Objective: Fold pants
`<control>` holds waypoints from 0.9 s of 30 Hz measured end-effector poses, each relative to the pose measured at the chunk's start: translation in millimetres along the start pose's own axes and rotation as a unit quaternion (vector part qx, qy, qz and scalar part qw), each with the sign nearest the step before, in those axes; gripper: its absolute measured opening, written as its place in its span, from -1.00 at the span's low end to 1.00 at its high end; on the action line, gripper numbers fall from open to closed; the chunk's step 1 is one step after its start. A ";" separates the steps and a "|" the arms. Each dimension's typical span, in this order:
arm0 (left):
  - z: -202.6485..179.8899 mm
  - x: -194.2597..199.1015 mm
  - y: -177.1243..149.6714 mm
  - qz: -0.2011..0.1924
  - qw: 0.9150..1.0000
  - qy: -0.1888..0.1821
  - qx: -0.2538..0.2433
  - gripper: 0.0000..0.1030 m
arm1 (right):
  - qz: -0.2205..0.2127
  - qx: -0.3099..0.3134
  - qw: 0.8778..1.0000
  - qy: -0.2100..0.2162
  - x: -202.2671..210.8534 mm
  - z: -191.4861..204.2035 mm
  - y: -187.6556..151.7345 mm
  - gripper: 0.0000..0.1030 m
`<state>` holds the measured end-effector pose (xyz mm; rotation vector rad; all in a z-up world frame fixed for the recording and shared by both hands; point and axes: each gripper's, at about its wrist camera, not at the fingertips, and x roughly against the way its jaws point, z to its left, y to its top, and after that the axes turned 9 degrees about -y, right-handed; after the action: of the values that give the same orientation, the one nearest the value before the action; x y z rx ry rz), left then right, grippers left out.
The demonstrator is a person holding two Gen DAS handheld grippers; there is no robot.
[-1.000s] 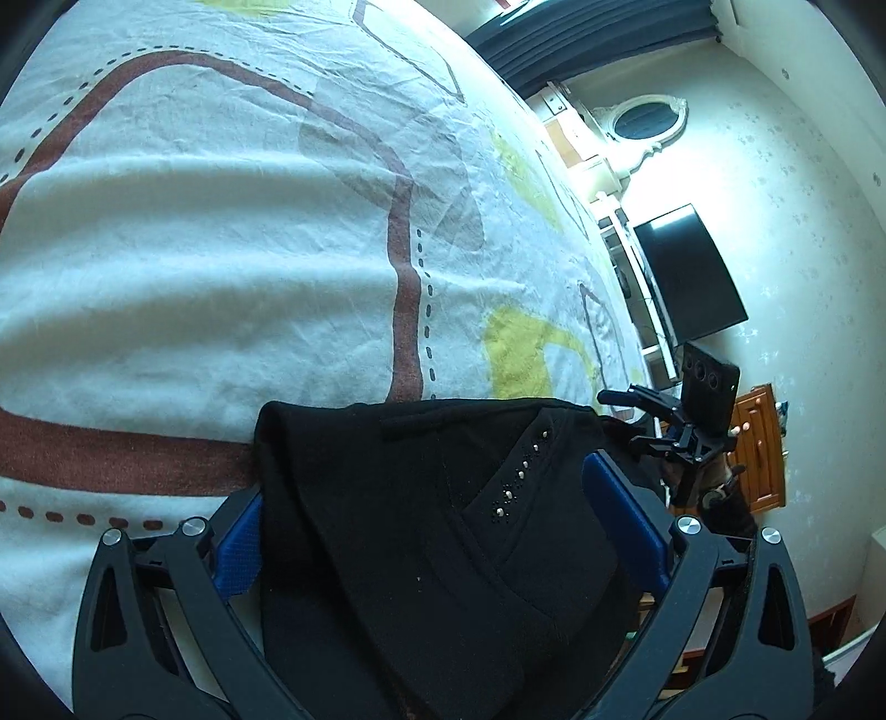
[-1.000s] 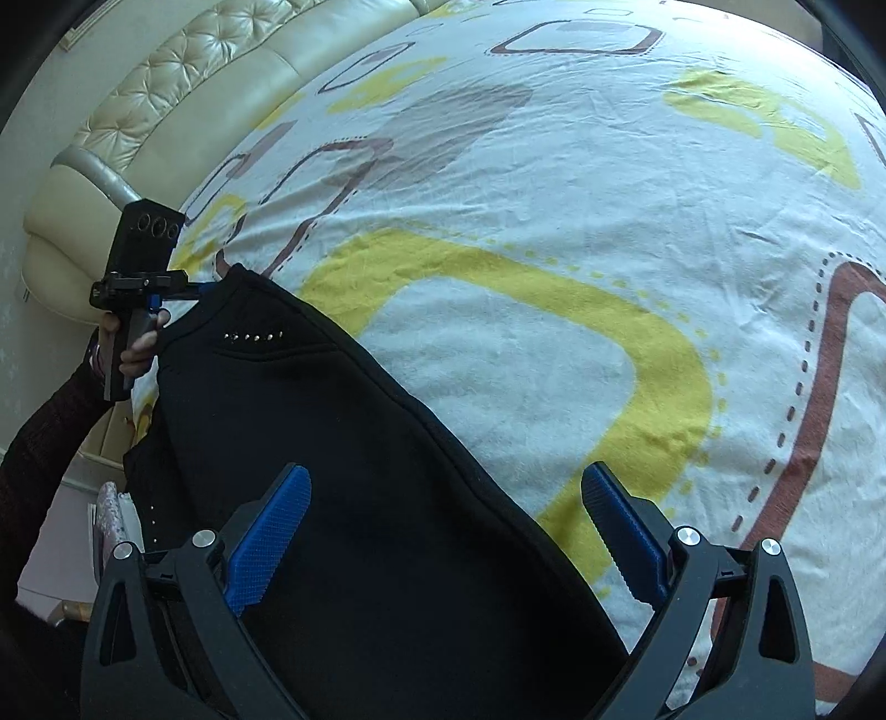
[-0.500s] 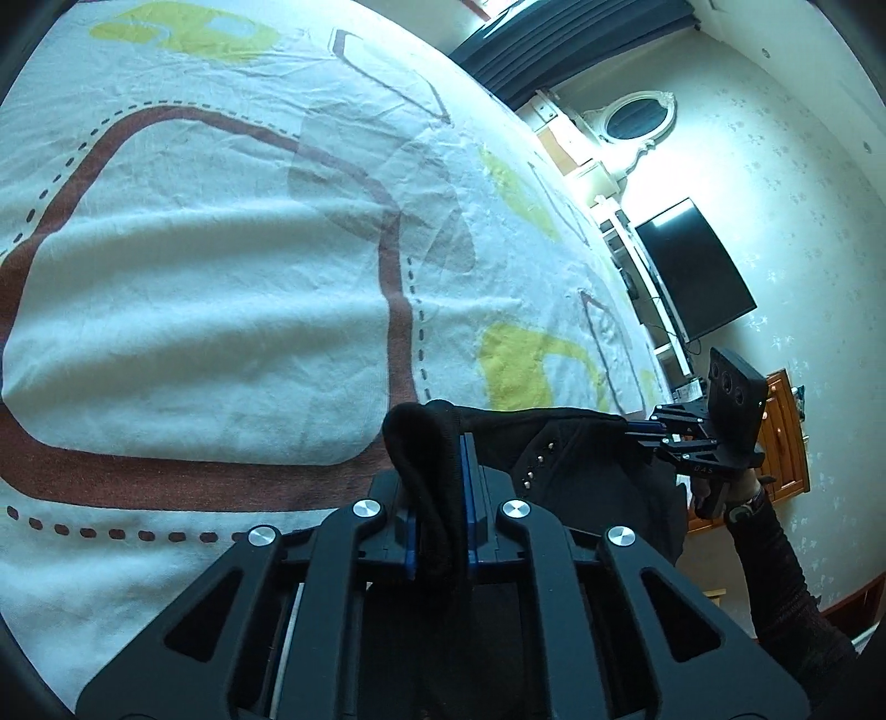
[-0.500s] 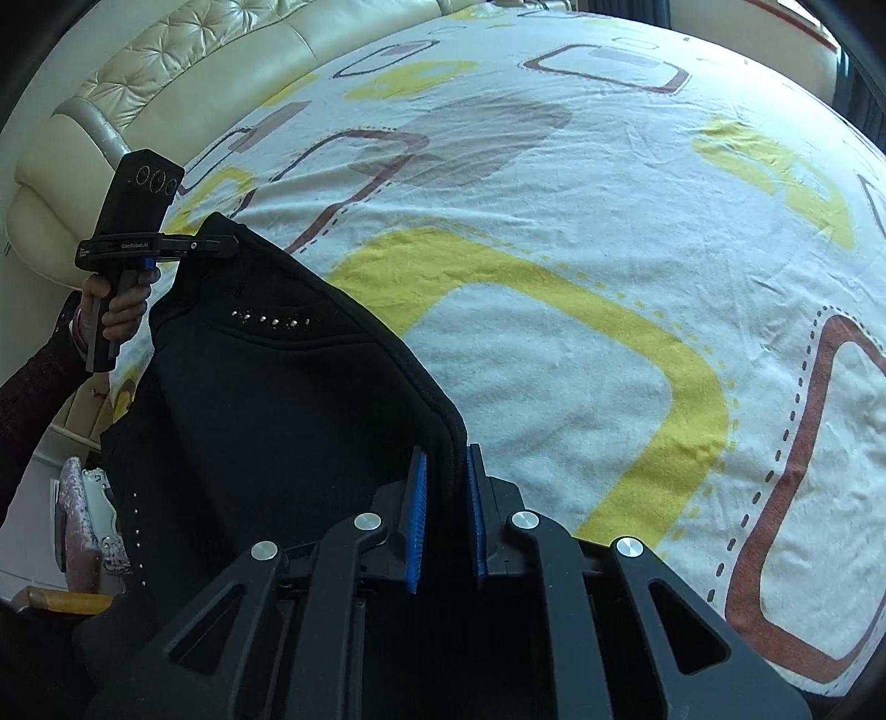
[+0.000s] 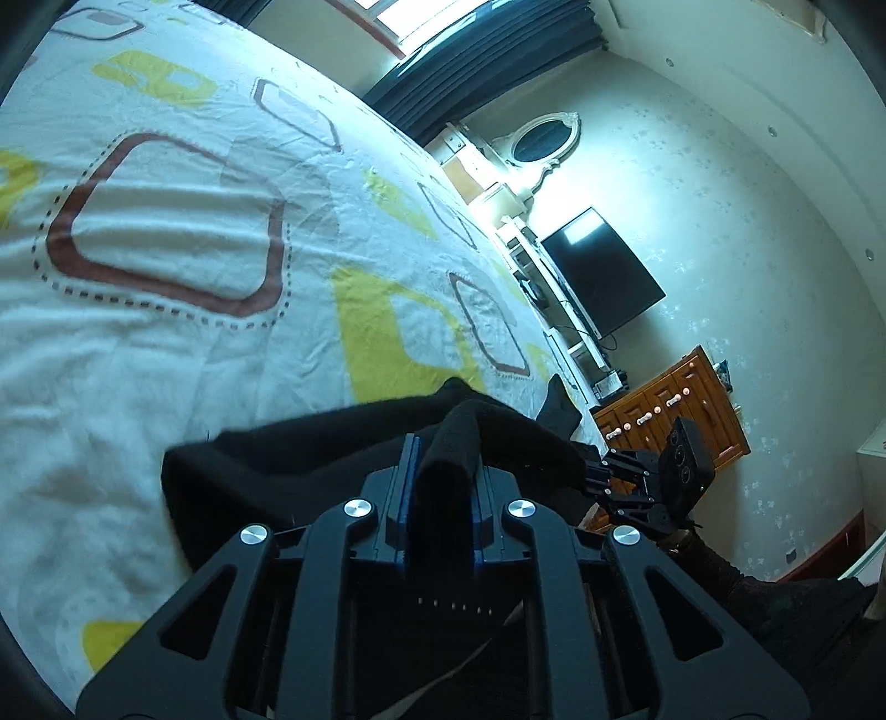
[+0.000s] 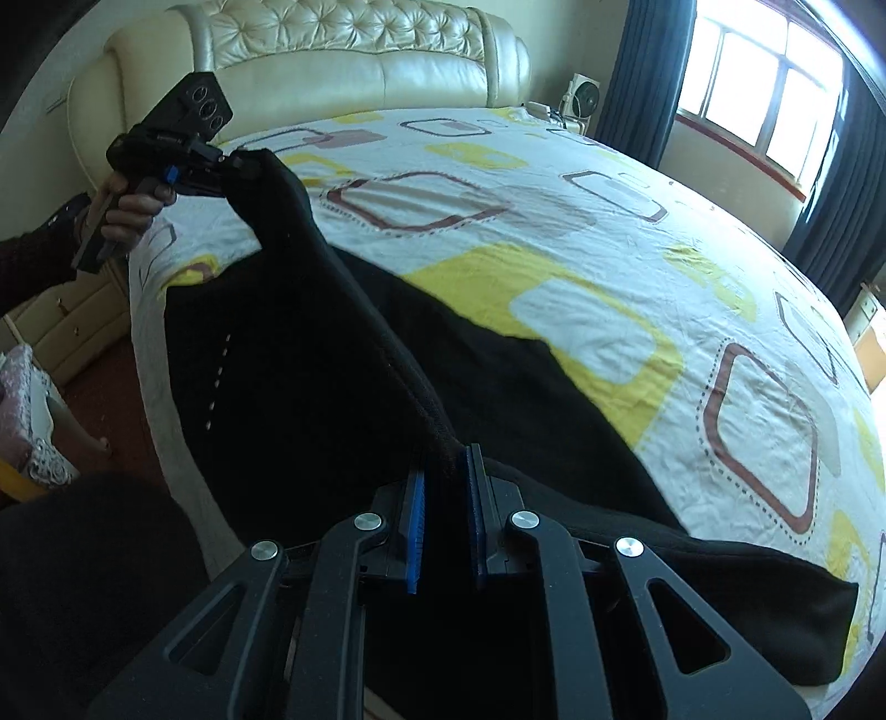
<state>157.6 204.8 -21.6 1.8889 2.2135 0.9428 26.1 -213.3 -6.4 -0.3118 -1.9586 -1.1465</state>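
Black pants (image 6: 310, 387) with a row of small studs hang stretched between my two grippers above a bed. My left gripper (image 5: 443, 443) is shut on a bunched black edge of the pants (image 5: 266, 465). It also shows in the right wrist view (image 6: 221, 163), held high at the far left with the cloth pinched at its tip. My right gripper (image 6: 446, 459) is shut on the pants' other end. It also shows in the left wrist view (image 5: 592, 476), gripping the cloth. The lower pants drape on the bed.
The bed (image 6: 609, 232) has a white sheet with yellow and brown squares (image 5: 166, 232). A cream tufted headboard (image 6: 343, 50) stands behind. A television (image 5: 603, 271), wooden cabinet (image 5: 675, 399), window with dark curtains (image 6: 764, 99) and bedside drawers (image 6: 66, 327) surround it.
Both grippers went from open around the pants to shut on them. They have then lifted the edge up off the bed, and the cloth now hangs taut between them.
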 end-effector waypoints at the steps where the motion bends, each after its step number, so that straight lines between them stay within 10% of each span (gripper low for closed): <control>1: 8.0 2.6 -16.0 0.001 1.000 0.006 0.023 -0.53 | 0.012 0.000 1.000 0.000 -5.3 12.6 -12.1 -0.71; 3: 23.5 8.3 -43.8 0.003 0.998 0.021 0.065 -0.35 | 0.033 0.010 0.999 -0.002 -13.5 33.3 -33.0 -0.62; 7: 41.0 22.9 -89.4 0.001 0.989 0.080 0.121 -0.23 | 0.025 -0.031 0.999 0.020 -0.5 43.9 -49.1 0.25; 12: 20.8 53.9 -117.1 -0.085 0.976 0.097 0.175 -0.07 | 0.024 -0.171 0.980 0.098 19.4 13.7 -62.9 0.27; 18: -18.5 25.7 -124.4 -0.115 0.969 0.111 0.188 0.02 | 0.038 -0.383 0.910 0.155 10.6 -39.5 -104.2 0.27; 27: -24.6 -0.8 -127.3 -0.130 0.951 0.164 0.229 0.09 | 0.039 -0.472 0.860 0.191 11.9 -52.8 -126.4 0.27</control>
<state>36.6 188.2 -65.3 1.6096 3.0091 0.7943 -25.4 -328.4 -61.3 -0.6013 -0.9128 -1.8863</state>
